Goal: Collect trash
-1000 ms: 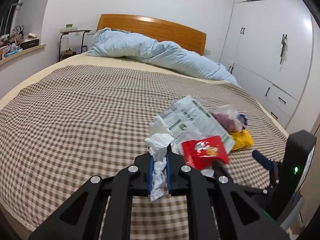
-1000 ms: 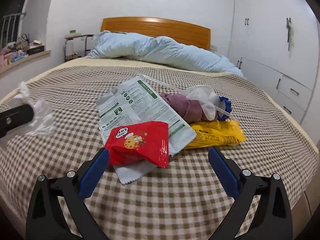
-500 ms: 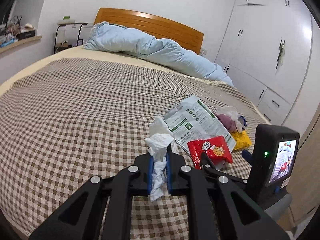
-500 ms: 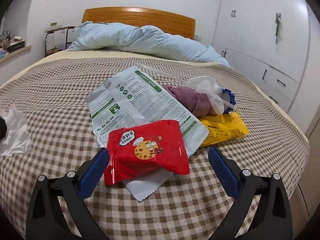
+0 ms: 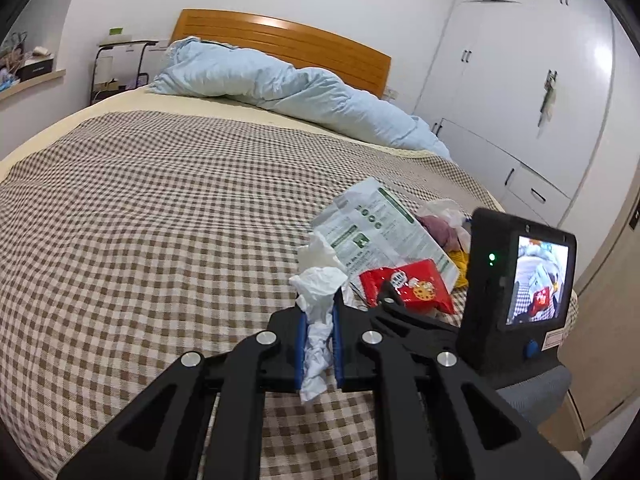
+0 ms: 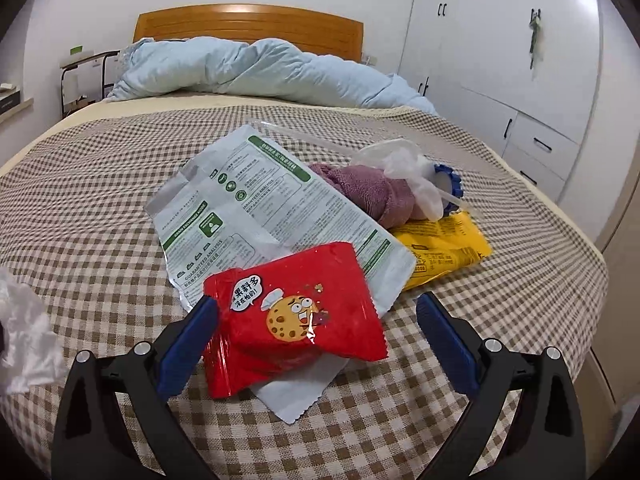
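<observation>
Tissue: a crumpled white tissue [image 5: 318,336] sits pinched between the blue pads of the left gripper [image 5: 319,344], spilling out above and below them; its edge also shows at the far left of the right wrist view [image 6: 24,340].
Left gripper: jaws clamped tight on that tissue, held over the checked bedspread [image 5: 140,220], just left of the trash pile.
Trash pile: gathered on the right part of the bed, well short of the blue duvet [image 6: 256,72] bunched at the wooden headboard [image 6: 248,24].
White pouch: a flat white pouch with green print [image 6: 256,208] lies at the left of the pile, flat on the bedspread.
Red wrapper: a red cookie wrapper [image 6: 296,316] lies on the pouch's near corner, overlapping it.
Right gripper: the right gripper [image 6: 316,340] has its jaws spread wide, holding nothing; the red wrapper lies between the two blue pads, the left pad right at its edge, the right pad clear of it.
Towel bundle: a mauve cloth [image 6: 372,196] with clear plastic [image 6: 404,176] over it, behind the pouch.
Yellow packet: a yellow packet [image 6: 444,248] at the pile's right, tucked partly under the pouch.
Wardrobe: white cupboards [image 6: 512,60] along the right wall.
</observation>
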Motion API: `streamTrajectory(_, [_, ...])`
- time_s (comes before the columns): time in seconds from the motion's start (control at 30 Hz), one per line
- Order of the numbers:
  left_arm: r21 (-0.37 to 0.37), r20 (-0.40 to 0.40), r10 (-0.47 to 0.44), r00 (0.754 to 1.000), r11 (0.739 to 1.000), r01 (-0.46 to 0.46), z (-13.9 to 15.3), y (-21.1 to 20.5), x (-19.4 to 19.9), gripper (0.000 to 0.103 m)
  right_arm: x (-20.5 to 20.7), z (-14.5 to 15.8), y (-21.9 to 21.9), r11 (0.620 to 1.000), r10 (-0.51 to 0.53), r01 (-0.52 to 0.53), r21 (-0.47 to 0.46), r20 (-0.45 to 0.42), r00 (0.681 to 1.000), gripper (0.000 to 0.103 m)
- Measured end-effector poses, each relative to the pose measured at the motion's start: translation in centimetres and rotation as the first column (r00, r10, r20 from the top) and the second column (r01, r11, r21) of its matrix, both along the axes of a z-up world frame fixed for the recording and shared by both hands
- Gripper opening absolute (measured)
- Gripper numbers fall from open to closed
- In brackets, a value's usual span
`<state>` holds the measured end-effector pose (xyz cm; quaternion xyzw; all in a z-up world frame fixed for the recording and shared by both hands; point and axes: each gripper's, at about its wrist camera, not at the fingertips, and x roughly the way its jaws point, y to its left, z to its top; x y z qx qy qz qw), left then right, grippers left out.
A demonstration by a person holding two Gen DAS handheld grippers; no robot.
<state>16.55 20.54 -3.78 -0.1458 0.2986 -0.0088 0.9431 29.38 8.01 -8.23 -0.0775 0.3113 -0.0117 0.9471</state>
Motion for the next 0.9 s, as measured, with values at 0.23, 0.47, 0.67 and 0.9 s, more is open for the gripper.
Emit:
streamTrajectory(0.23, [0.002, 0.010, -0.007, 1.000, 1.000, 0.007, 0.1, -0.4, 0.3, 0.008, -1.0, -0.1, -0.2, 0.997, 0.044, -0.041, 0.068, -0.043, 0.998, 0.052])
streamTrajectory(0.47, [0.005, 0.040, 0.002, 0.999, 1.000, -0.002, 0.8, -0.3, -0.5, 0.008, -2.1, 0.3, -1.7, 0.990, 0.046, -0.043, 0.133, -0.020, 0.999, 0.047])
streamTrajectory(0.67, [0.021, 0.048, 0.013, 0.999, 1.000, -0.014, 1.2, -1.0, -0.6, 0.008, -2.7, 0.7, -2.6, 0.982, 0.058, -0.058, 0.181, 0.001, 0.998, 0.047])
streamTrajectory(0.9, [0.030, 0.049, 0.005, 0.999, 1.000, -0.006, 1.4, -1.6, -0.8, 0.008, -3.2, 1.4, -3.2, 0.978, 0.055, -0.059, 0.198, 0.025, 0.998, 0.047])
